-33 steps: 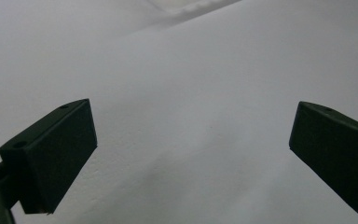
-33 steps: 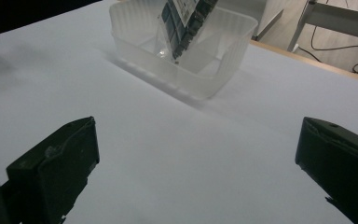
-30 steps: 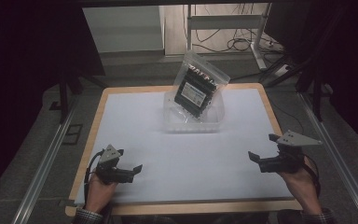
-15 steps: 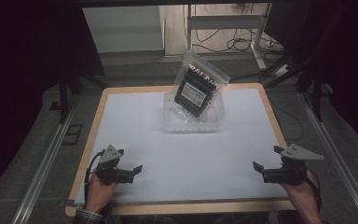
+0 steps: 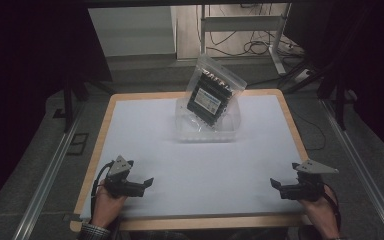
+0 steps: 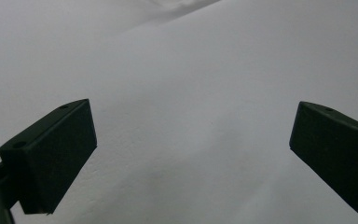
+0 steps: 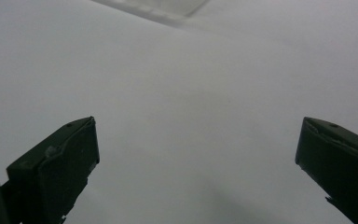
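The left claw (image 5: 147, 181) gapes wide over the bare white counter (image 5: 195, 160), grasping nothing. The right claw (image 5: 275, 184) is just as wide and empty. A bag (image 5: 214, 93) leans upright in a clear tray (image 5: 206, 131) at the counter's far side, well apart from both.

A clear zip bag (image 5: 214, 90) holding a black, blue-labelled item stands tilted in a clear plastic tray (image 5: 207, 131) near the table's far edge.
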`<state>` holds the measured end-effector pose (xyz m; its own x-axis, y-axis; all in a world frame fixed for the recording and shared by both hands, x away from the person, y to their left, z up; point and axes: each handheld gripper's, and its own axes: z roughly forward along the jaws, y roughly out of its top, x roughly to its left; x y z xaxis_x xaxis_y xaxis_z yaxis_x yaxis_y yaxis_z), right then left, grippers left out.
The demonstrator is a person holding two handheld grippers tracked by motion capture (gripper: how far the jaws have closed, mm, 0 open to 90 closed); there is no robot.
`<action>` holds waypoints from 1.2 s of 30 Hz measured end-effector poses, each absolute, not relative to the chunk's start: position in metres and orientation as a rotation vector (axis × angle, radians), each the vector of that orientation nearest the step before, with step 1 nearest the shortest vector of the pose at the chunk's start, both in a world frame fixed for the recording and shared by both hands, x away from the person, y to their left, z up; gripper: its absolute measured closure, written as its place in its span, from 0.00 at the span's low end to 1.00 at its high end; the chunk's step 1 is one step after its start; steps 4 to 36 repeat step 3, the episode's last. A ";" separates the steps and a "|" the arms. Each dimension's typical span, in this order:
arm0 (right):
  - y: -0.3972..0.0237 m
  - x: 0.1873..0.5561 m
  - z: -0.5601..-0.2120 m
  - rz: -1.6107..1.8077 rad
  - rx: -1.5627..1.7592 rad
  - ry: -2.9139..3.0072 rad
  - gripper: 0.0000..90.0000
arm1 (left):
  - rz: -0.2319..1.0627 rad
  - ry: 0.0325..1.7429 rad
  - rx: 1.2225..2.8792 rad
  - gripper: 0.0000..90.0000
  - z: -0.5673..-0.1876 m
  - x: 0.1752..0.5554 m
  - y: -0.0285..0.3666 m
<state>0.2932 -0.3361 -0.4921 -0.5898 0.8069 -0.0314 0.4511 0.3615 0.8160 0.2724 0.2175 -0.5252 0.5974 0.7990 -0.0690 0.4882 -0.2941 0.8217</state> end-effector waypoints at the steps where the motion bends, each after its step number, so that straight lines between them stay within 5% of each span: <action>1: -0.336 0.293 -0.492 1.116 1.094 2.198 0.00 | 0.452 1.025 1.956 0.00 -0.525 0.272 0.217; 36: -0.338 0.294 -0.493 1.146 1.107 2.199 0.00 | 0.453 1.024 1.959 0.00 -0.525 0.273 0.217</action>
